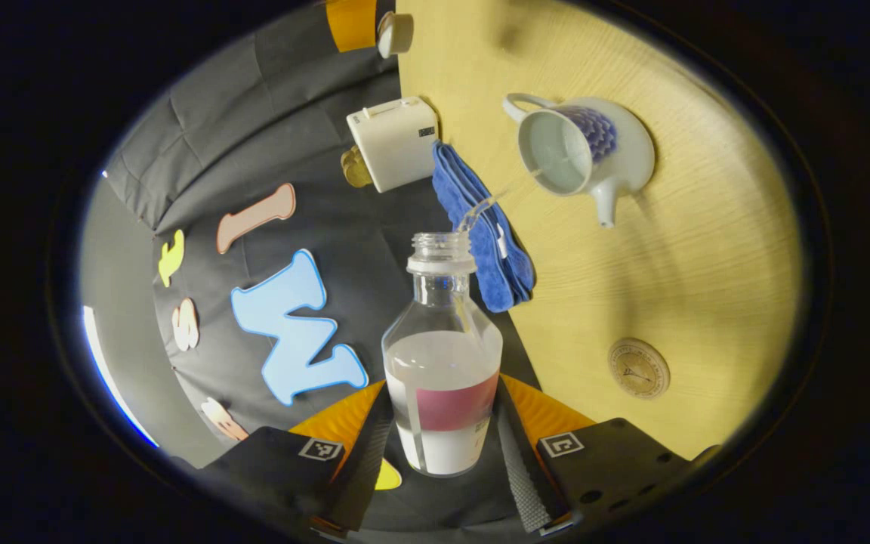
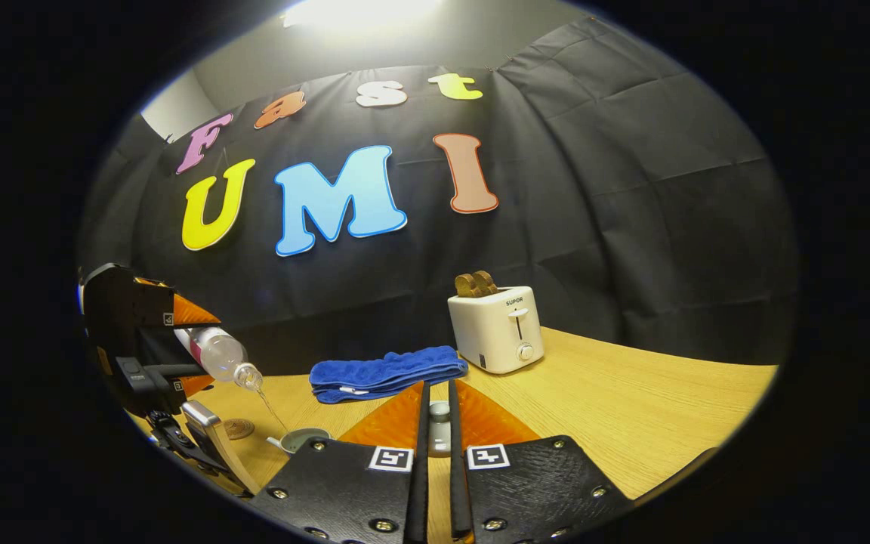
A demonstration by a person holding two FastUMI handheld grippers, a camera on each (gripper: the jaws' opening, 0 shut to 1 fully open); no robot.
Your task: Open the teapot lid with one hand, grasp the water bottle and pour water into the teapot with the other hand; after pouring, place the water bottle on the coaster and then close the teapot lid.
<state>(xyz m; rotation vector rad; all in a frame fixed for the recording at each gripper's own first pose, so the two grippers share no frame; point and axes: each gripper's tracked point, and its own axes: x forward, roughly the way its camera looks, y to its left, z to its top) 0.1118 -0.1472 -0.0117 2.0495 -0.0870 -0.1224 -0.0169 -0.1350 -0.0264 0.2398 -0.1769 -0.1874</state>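
The clear bottle (image 1: 442, 355) wears a red-and-white label, the teapot (image 1: 586, 151) is white with purple scales, the cloth (image 1: 484, 234) blue, the toaster (image 2: 495, 329) cream, the surface (image 1: 707, 249) pale wood-grain.

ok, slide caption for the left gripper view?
Left gripper tilts clear plastic water bottle, pouring a thin stream into open white teapot.

Clear water bottle (image 1: 442, 355), uncapped, red band round its middle, about half full, tipped with neck toward the teapot (image 1: 582, 151); thin stream running from the mouth into the open pot. White teapot with a blue scale pattern, lid off, upright on the bench (image 1: 631, 287), handle and spout on opposite sides. Small lid (image 2: 439, 427) held up off the bench, well apart from the pot. Round brown coaster (image 1: 638, 368) flat on the bench near the pot, nothing on it.
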